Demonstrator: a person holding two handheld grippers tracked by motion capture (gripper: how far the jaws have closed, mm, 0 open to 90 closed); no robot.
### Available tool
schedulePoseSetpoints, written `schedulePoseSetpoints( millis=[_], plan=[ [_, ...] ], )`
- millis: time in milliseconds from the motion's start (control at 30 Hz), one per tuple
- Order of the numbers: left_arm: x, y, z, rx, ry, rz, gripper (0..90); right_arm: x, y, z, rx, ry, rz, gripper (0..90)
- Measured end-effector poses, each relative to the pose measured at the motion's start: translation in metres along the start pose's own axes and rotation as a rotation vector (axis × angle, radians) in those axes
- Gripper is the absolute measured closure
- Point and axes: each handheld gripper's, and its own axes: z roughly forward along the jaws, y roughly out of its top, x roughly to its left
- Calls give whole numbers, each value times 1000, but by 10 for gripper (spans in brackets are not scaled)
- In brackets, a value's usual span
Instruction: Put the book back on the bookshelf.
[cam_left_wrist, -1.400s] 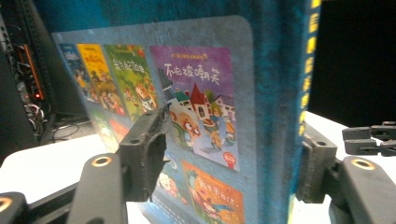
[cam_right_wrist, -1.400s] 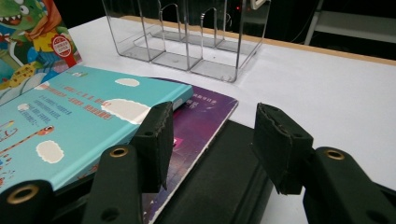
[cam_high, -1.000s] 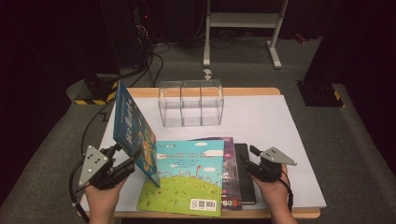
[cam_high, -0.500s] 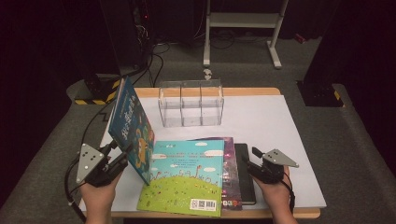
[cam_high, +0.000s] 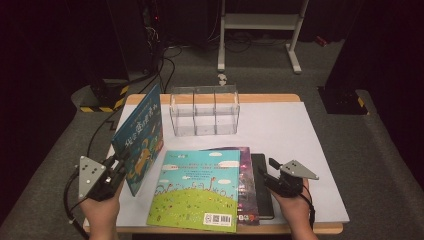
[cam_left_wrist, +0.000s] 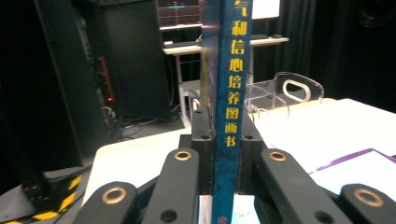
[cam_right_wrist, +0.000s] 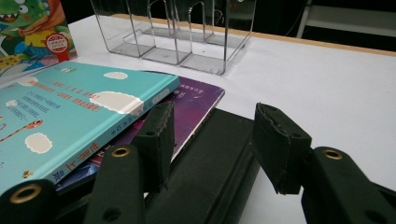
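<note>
High view: our left tool (cam_high: 116, 172) holds the blue book (cam_high: 140, 137) upright at the desk's (cam_high: 300, 130) left edge; open surface lies beyond. Left gripper view: jaws, just closed, pinch its spine (cam_left_wrist: 229, 116). Right gripper view: our right tool (cam_right_wrist: 212, 140) rests half-spread over the black book (cam_right_wrist: 210, 163).

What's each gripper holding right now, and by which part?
Left gripper clamps the upright blue picture book by its spine edge, near the bottom. Right gripper holds nothing; its jaws stand open over the black book.

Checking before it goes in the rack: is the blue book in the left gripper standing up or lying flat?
Standing up. The blue book rises on edge, leaning slightly, its spine vertical between the left gripper jaws, which have just closed on it.
</note>
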Motion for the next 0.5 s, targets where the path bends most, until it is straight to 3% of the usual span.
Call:
schedulePoseSetpoints(
  millis=[367,500],
  plan=[
    [12,0,-12,40,-18,-51,798,-5,4,9,-6,0,12,488],
    [20,1,-17,66,-55,-113,771,-6,6,14,-4,2,19,488]
  ],
)
